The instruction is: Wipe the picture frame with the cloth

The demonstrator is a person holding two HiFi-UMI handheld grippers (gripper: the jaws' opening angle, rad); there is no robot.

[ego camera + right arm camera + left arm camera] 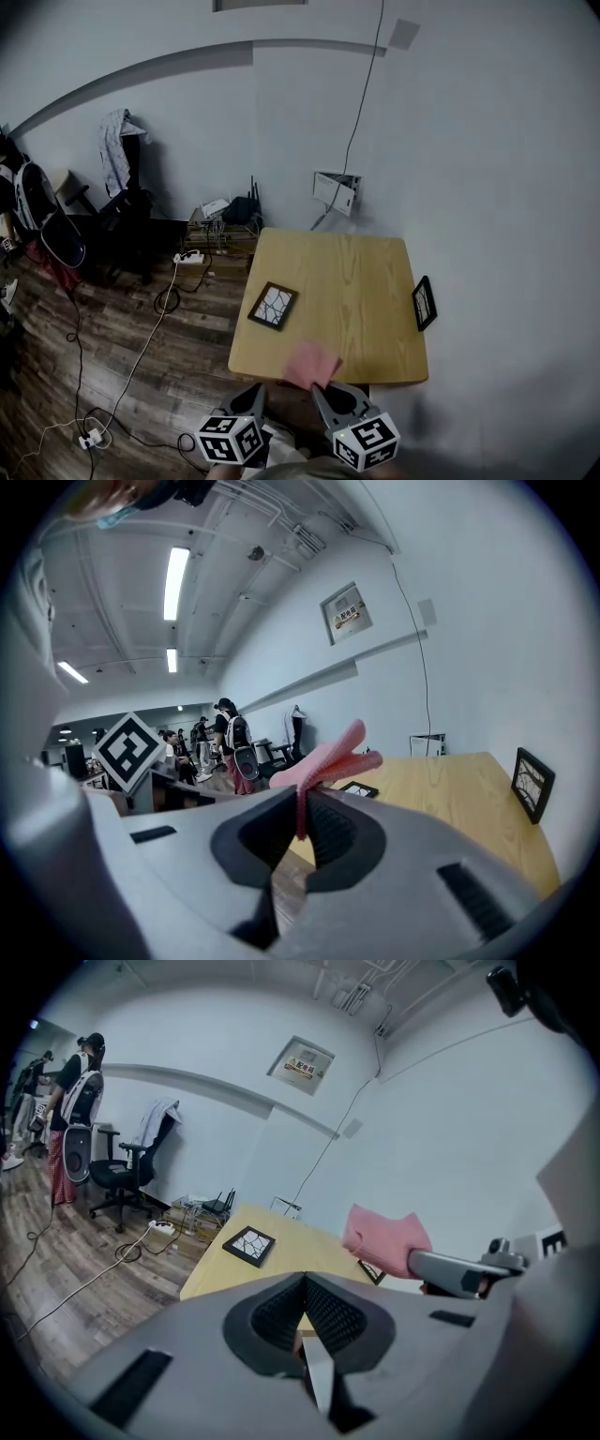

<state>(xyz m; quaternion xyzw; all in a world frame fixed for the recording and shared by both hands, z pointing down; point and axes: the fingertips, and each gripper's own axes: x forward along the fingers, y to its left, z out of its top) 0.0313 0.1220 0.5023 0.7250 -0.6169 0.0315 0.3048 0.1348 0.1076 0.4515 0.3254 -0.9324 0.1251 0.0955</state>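
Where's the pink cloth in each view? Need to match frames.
Head view: pink cloth bottom centre, at the wooden table's near edge.
Left gripper view: cloth just right of centre.
Right gripper view: cloth at centre, clamped in the right gripper.
Shared landmark: flat black picture frame on the table.

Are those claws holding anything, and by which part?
The right gripper pinches the pink cloth by one edge; the left gripper is shut on nothing.
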